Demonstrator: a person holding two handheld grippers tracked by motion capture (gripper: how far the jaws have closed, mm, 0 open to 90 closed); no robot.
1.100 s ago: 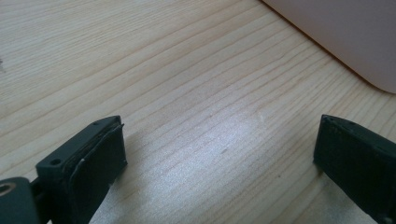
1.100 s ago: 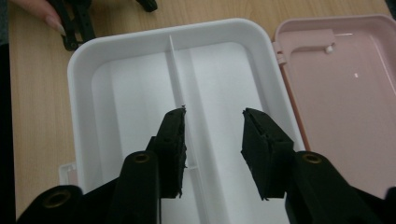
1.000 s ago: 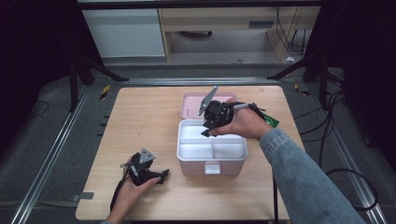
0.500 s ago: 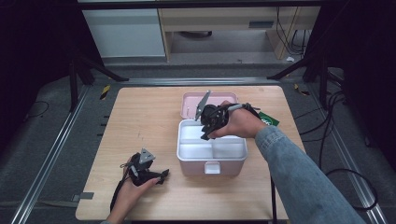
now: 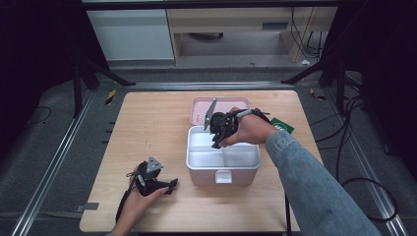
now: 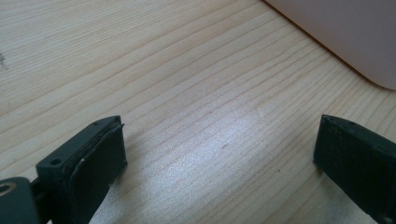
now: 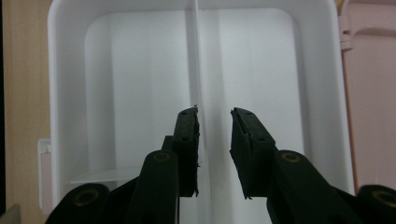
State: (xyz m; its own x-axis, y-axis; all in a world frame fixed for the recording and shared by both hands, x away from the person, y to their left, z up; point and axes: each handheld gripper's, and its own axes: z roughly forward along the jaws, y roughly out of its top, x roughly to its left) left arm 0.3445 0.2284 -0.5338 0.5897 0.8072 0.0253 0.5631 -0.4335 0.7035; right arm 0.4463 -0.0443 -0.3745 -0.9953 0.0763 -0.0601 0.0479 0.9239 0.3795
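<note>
A pink box (image 5: 223,176) stands open mid-table with a white divided tray (image 5: 241,158) in it and its lid (image 5: 223,104) lying back behind it. My right gripper (image 5: 217,135) hovers over the tray's far left part, held from the right by a hand. In the right gripper view its jaws (image 7: 214,112) stand a little apart with nothing between them, straddling the tray's middle divider (image 7: 197,51). My left gripper (image 5: 167,186) rests on the table left of the box. Its jaws (image 6: 219,135) are wide open over bare wood, with the box's pink corner (image 6: 355,32) ahead.
A small green packet (image 5: 281,126) lies on the table right of the box, behind the right wrist. The wooden table (image 5: 147,128) has bare room on its left half. Black stands and cables surround the table on the floor.
The right gripper has drifted slightly left and toward the near side, lower over the tray. The left gripper has stayed still.
</note>
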